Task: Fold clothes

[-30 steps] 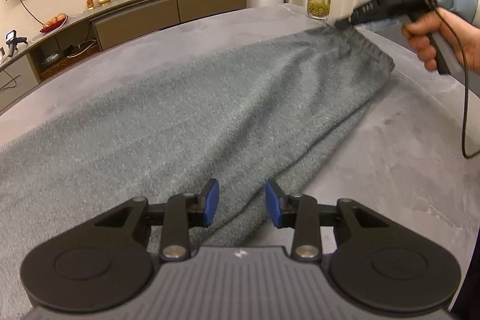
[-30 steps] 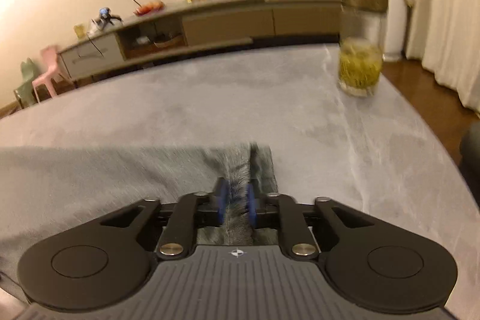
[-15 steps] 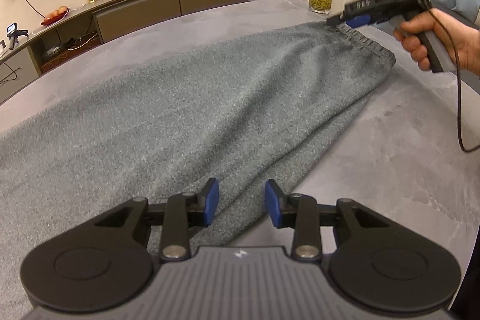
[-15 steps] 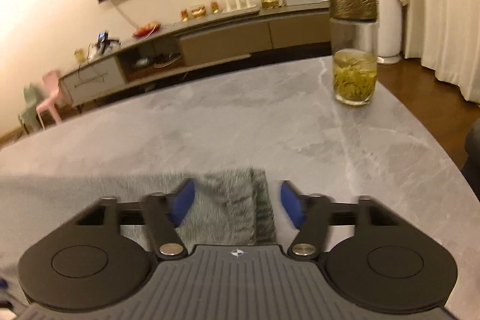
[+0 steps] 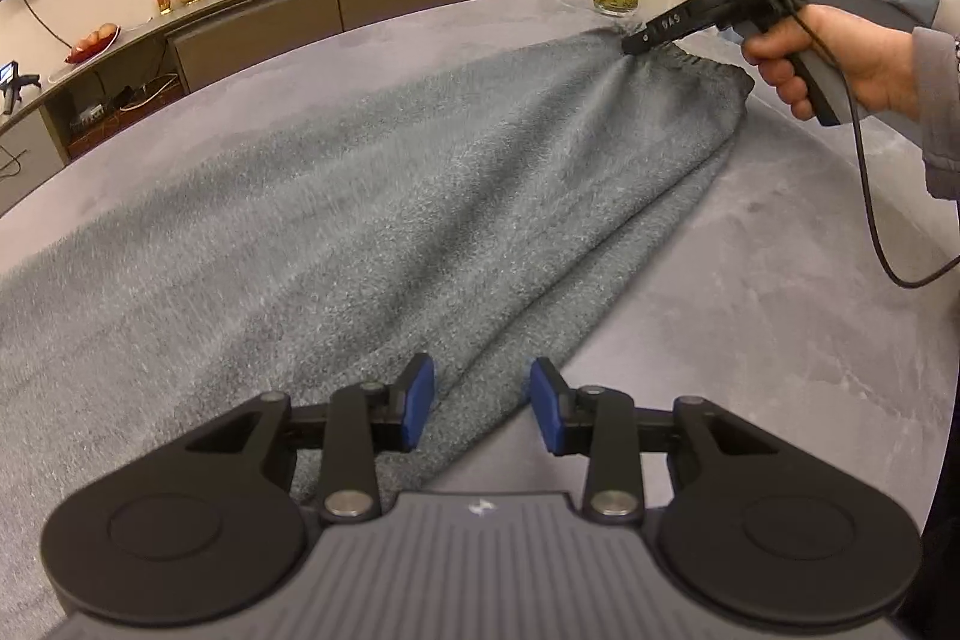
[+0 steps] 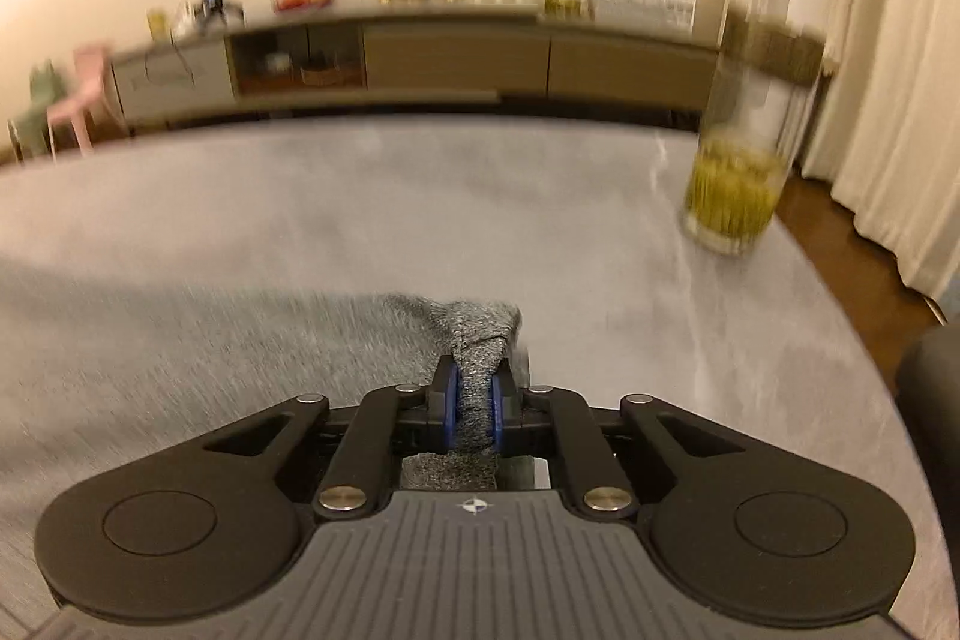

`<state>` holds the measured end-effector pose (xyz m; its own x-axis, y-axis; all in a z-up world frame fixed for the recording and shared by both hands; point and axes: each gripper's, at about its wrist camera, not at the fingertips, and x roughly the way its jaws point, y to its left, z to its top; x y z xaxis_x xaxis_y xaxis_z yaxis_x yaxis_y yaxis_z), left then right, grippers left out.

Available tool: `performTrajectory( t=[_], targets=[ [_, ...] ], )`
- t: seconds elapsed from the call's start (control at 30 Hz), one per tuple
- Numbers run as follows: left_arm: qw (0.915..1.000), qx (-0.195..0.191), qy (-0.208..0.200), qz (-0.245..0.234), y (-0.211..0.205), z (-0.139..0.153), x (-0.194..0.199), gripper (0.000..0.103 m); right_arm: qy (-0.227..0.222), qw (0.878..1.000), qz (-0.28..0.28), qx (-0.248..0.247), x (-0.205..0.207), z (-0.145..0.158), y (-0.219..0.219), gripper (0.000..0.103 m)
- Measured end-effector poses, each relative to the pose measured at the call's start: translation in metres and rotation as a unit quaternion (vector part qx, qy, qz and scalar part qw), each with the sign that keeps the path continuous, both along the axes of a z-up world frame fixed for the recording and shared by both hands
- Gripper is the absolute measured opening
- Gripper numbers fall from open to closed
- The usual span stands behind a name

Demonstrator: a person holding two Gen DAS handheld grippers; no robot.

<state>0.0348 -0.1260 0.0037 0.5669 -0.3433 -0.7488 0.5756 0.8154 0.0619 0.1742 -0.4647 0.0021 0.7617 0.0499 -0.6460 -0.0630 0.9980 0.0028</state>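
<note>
Left wrist view gave me the grey garment point(image 5: 372, 232) spread long across the grey table point(image 5: 780, 292), one narrow end running under my left gripper point(image 5: 474, 403), whose blue pads stood apart with the cloth's edge lying loosely between them, untouched. At the far end, near the table's far edge, my right gripper point(image 5: 636, 40) met the garment's ribbed hem, a hand point(image 5: 840, 64) around its handle. From the right wrist view, the jaws of that gripper point(image 6: 474, 403) were closing and the pads already pressed on a bunched fold of the hem, which rose in a small peak just ahead of them. A lidded glass jar point(image 6: 750, 148) stood at the table's far right edge, yellow-green liquid filling its lower part.
</note>
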Motion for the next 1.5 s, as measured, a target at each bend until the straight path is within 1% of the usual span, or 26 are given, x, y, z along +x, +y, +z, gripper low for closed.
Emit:
performTrajectory(
  t=[0.07,0.1,0.13,0.2,0.3,0.37,0.4,0.43,0.47,0.5,0.53,0.57,0.63,0.73,0.8,0.83,0.9,1.03,1.1,1.17,1.2,1.3,1.37,1.4,1.43,1.5],
  targets=[
    [1.0000,-0.002,-0.003,-0.005,-0.001,0.002,-0.001,0.035,0.001,1.000,-0.015,0.023,-0.005,0.004,-0.009,0.033],
    [0.9999,-0.006,-0.004,-0.008,-0.001,0.004,-0.001,0.035,-0.002,0.999,-0.025,0.045,-0.011,0.009,-0.016,0.054],
    [0.9998,-0.016,-0.011,-0.008,0.000,0.008,-0.002,0.035,-0.010,0.997,-0.036,0.072,-0.019,0.016,-0.025,0.073],
    [0.9989,-0.038,-0.027,-0.005,0.001,0.016,-0.003,0.035,-0.015,0.991,-0.049,0.122,-0.038,0.024,-0.039,0.088],
    [0.9987,-0.048,-0.017,0.004,-0.003,0.013,0.007,0.035,0.023,0.985,-0.057,0.161,-0.058,0.019,-0.046,0.088],
    [0.9994,-0.035,0.005,0.000,-0.011,0.002,0.010,0.035,0.053,0.984,-0.052,0.164,-0.067,0.011,-0.041,0.087],
    [0.9995,-0.029,0.016,-0.003,-0.015,-0.004,0.011,0.036,0.065,0.985,-0.045,0.156,-0.070,0.008,-0.035,0.084],
    [0.9997,-0.023,0.005,-0.006,-0.019,-0.004,0.009,0.037,0.075,0.986,-0.039,0.146,-0.072,0.004,-0.029,0.072],
    [0.9997,-0.020,0.006,-0.009,-0.022,-0.003,0.009,0.038,0.078,0.988,-0.034,0.128,-0.075,0.003,-0.021,0.066],
    [0.9995,-0.030,0.010,-0.008,-0.022,0.001,0.012,0.037,0.076,0.991,-0.033,0.101,-0.077,0.005,-0.013,0.046],
    [0.9991,-0.040,0.013,-0.006,-0.023,0.007,0.015,0.037,0.076,0.993,-0.032,0.083,-0.077,0.006,-0.008,0.037],
    [0.9982,-0.059,0.012,-0.004,-0.023,0.016,0.017,0.037,0.075,0.994,-0.029,0.079,-0.078,0.006,-0.005,0.033],
    [0.9950,-0.100,0.004,0.005,-0.025,0.040,0.027,0.039,0.058,0.997,-0.017,0.044,-0.082,0.012,0.009,0.019],
    [0.9876,-0.156,0.006,0.019,-0.032,0.075,0.053,0.045,0.016,0.999,0.008,-0.029,-0.095,0.029,0.038,0.017],
    [0.9855,-0.168,0.008,0.024,-0.051,0.091,0.075,0.049,-0.004,0.997,0.029,-0.078,-0.103,0.037,0.061,0.017],
    [0.9852,-0.170,0.010,0.014,-0.066,0.098,0.088,0.055,-0.009,0.995,0.038,-0.095,-0.106,0.039,0.071,0.016],
    [0.9845,-0.172,0.033,-0.003,-0.097,0.101,0.112,0.058,-0.006,0.993,0.042,-0.112,-0.106,0.036,0.076,0.016],
    [0.9859,-0.153,0.066,-0.016,-0.161,0.090,0.146,0.058,0.003,0.990,0.037,-0.135,-0.105,0.029,0.077,0.016],
    [0.9855,-0.146,0.081,-0.027,-0.186,0.081,0.156,0.058,-0.002,0.992,0.035,-0.123,-0.106,0.027,0.067,0.016],
    [0.9875,-0.126,0.088,-0.036,-0.210,0.070,0.166,0.060,-0.013,0.992,0.047,-0.114,-0.108,0.028,0.065,0.016],
    [0.9883,-0.115,0.091,-0.040,-0.222,0.065,0.170,0.063,-0.020,0.991,0.058,-0.117,-0.111,0.029,0.069,0.016],
    [0.9930,-0.057,0.089,-0.052,-0.250,0.041,0.178,0.065,-0.041,0.985,0.097,-0.136,-0.122,0.032,0.088,0.016],
    [0.9942,-0.019,0.087,-0.060,-0.268,0.025,0.183,0.058,-0.048,0.980,0.119,-0.149,-0.127,0.032,0.098,0.015],
    [0.9949,-0.022,0.083,-0.052,-0.263,0.023,0.184,0.033,-0.049,0.979,0.128,-0.153,-0.128,0.031,0.101,0.015],
    [0.9956,-0.024,0.080,-0.044,-0.258,0.021,0.184,0.009,-0.049,0.977,0.135,-0.156,-0.129,0.030,0.103,0.015],
    [0.9966,-0.029,0.072,-0.028,-0.249,0.017,0.185,0.009,-0.047,0.976,0.143,-0.156,-0.131,0.028,0.104,0.015]
  ],
)
